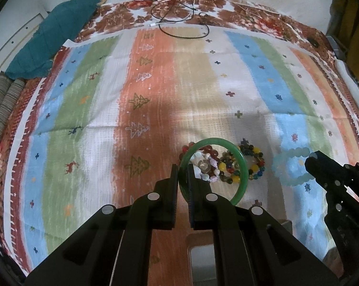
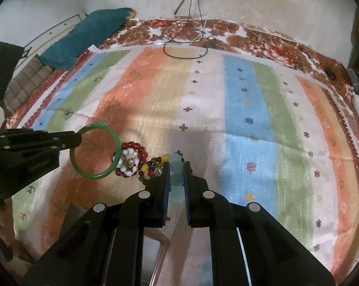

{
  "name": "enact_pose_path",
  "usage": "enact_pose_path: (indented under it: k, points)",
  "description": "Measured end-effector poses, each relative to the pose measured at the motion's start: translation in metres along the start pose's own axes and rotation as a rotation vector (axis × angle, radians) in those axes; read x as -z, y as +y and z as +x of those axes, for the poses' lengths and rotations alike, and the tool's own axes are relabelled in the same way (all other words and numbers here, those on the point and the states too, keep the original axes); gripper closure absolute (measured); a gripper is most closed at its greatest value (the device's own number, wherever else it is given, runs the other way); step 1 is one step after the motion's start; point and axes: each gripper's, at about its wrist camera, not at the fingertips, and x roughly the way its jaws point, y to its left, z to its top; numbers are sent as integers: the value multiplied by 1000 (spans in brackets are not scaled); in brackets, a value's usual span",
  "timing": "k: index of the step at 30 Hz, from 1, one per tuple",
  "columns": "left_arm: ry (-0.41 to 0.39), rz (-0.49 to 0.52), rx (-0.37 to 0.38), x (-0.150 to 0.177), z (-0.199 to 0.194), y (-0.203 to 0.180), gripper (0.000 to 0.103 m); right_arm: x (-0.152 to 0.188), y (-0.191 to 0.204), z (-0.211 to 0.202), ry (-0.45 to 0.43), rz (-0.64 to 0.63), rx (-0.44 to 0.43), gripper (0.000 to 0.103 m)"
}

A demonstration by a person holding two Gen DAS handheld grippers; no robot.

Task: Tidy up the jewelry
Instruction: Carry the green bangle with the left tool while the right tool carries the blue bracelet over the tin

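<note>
The left gripper (image 1: 183,178) has its jaws pinching the rim of a green jade bangle (image 1: 241,166), held up above the striped cloth (image 1: 155,83) on the bed. Beside it, the right gripper (image 2: 175,178) has its jaws clamped on a pale blue bead bracelet (image 2: 175,164). Below them on the cloth lie a dark red bead bracelet (image 2: 131,146) with a pastel one (image 2: 129,160) inside it, touching a multicoloured bead bracelet (image 1: 257,164)
</note>
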Motion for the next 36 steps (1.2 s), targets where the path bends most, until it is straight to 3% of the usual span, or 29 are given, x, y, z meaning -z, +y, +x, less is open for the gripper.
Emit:
enact_pose_path:
  k: [36]
  points:
    - [-120, -4, 47, 61, -77, -2, 96, 36, 23, -79, -122, -20, -90, 91]
